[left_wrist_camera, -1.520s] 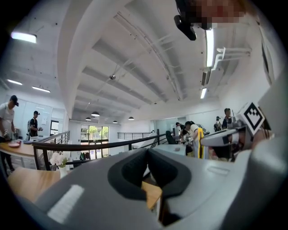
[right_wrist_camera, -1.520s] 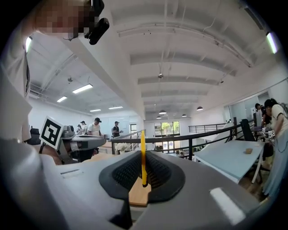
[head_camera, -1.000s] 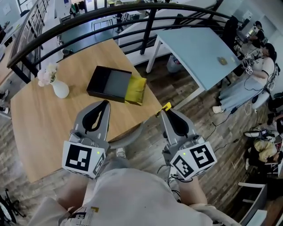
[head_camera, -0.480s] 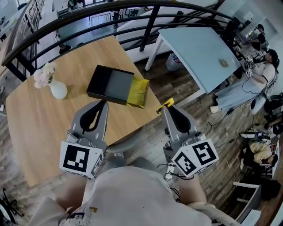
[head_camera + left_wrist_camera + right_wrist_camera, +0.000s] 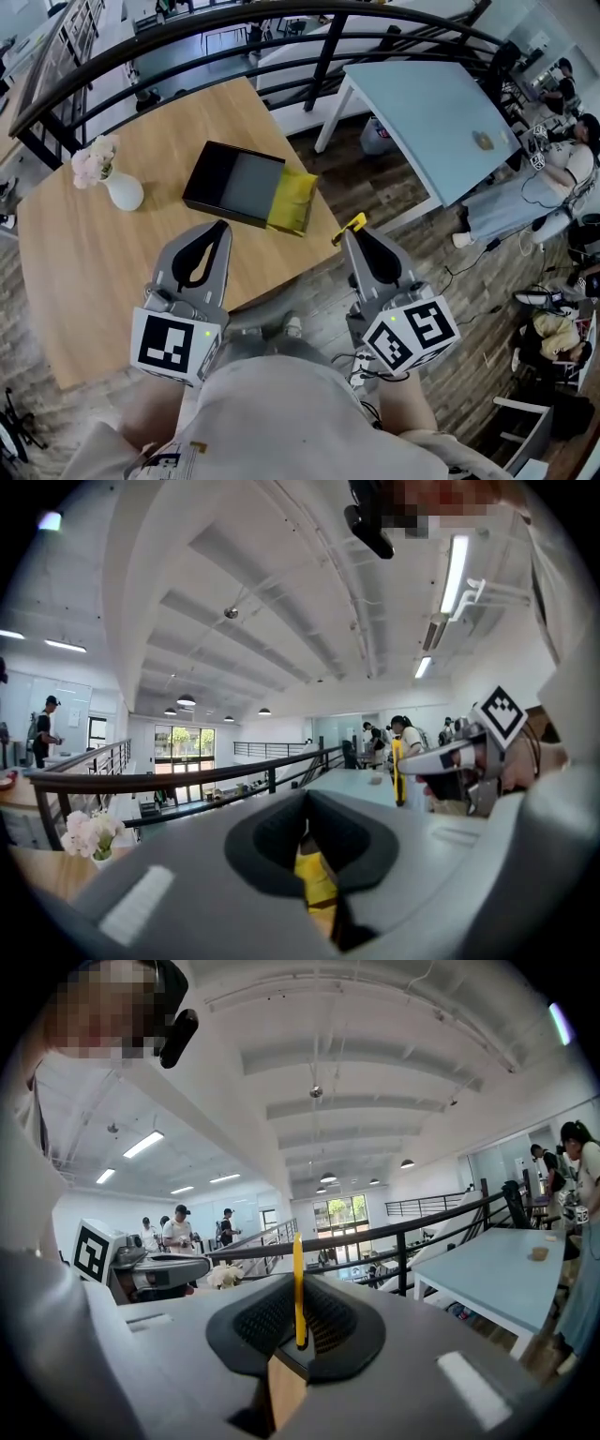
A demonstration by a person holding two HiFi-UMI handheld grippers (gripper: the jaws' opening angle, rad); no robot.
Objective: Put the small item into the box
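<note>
Small yellow item [image 5: 352, 225]: thin, flat, seen edge-on as an upright strip in right gripper view. Pinched betw. the closed jaws of right gripper [image 5: 350, 234], sticking out past the tips. In head view sits about centre frame, just off the near right edge of wooden table [image 5: 84, 272], over the plank floor, not touching the tabletop.

Box [image 5: 230, 178]: black, low, open on top, grey inside. Lies on the wooden table up and left of the item, well apart from it. Nothing visible inside. Yellow pouch [image 5: 289, 200] lying flat against box's right end, touching it, close to the table edge.

Left gripper [image 5: 219, 226]: lower left of centre, over the tabletop, below the box. Jaws pressed together w/ nothing betw. them; only a sliver of the yellow pouch seen past them in left gripper view. Marker cubes at the near ends of both grippers, bottom of frame.

White vase [image 5: 127, 192] w/ pale flowers at left of frame, on same table, apart from box. Dark curved railing [image 5: 187, 42] across the top. Pale blue table [image 5: 427, 103] upper right, beyond the railing posts. Person seated [image 5: 562, 159] at far right edge.
</note>
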